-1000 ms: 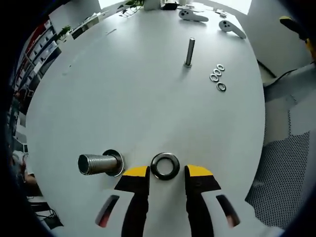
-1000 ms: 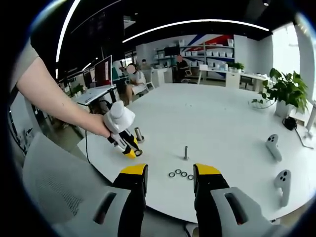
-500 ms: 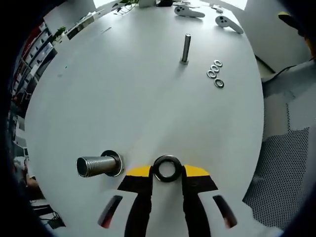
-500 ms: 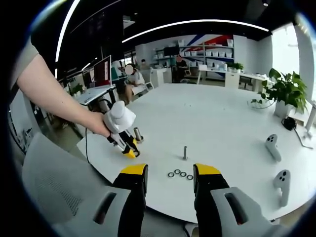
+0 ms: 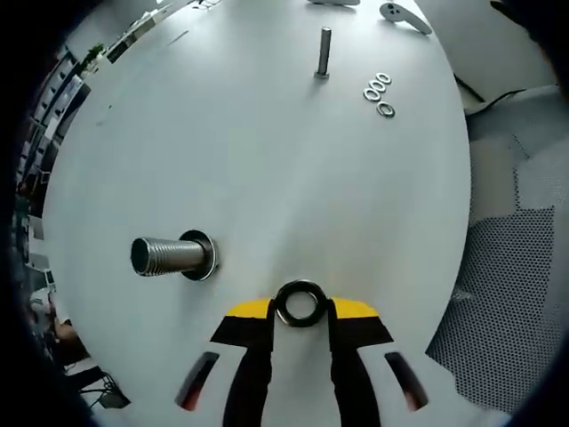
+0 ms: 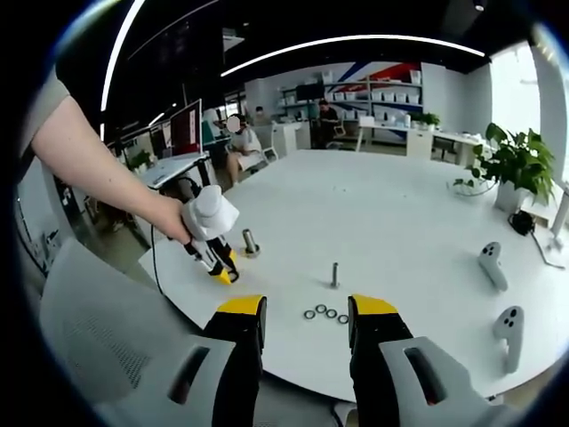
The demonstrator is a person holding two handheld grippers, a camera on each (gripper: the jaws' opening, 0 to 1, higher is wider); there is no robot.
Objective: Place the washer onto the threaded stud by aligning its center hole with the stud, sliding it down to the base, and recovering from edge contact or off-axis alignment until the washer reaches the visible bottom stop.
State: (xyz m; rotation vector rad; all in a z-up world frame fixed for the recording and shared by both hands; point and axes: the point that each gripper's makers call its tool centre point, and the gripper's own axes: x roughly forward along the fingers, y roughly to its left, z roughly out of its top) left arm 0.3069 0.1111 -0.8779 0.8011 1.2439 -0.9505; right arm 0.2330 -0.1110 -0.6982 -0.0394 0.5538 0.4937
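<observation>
In the left gripper view my left gripper (image 5: pixel 300 307) is shut on a dark metal washer (image 5: pixel 300 302), held above the white round table (image 5: pixel 267 160). A thick threaded stud (image 5: pixel 169 256) stands on its base washer to the left of the held washer. A thin stud (image 5: pixel 324 52) stands farther off, with three small washers (image 5: pixel 378 92) beside it. In the right gripper view my right gripper (image 6: pixel 307 320) hangs open and empty off the table's near edge. There the left gripper (image 6: pixel 213 245), held by a person's hand, hovers beside the thick stud (image 6: pixel 250 242).
Two white controllers (image 6: pixel 498 294) lie at the table's right side. A grey mesh chair (image 5: pixel 498 294) stands by the table edge. A potted plant (image 6: pixel 511 165) and people at desks sit in the background.
The left gripper shut on the washer and lifted it off the table, pulling back from the thick stud. The right gripper stayed still.
</observation>
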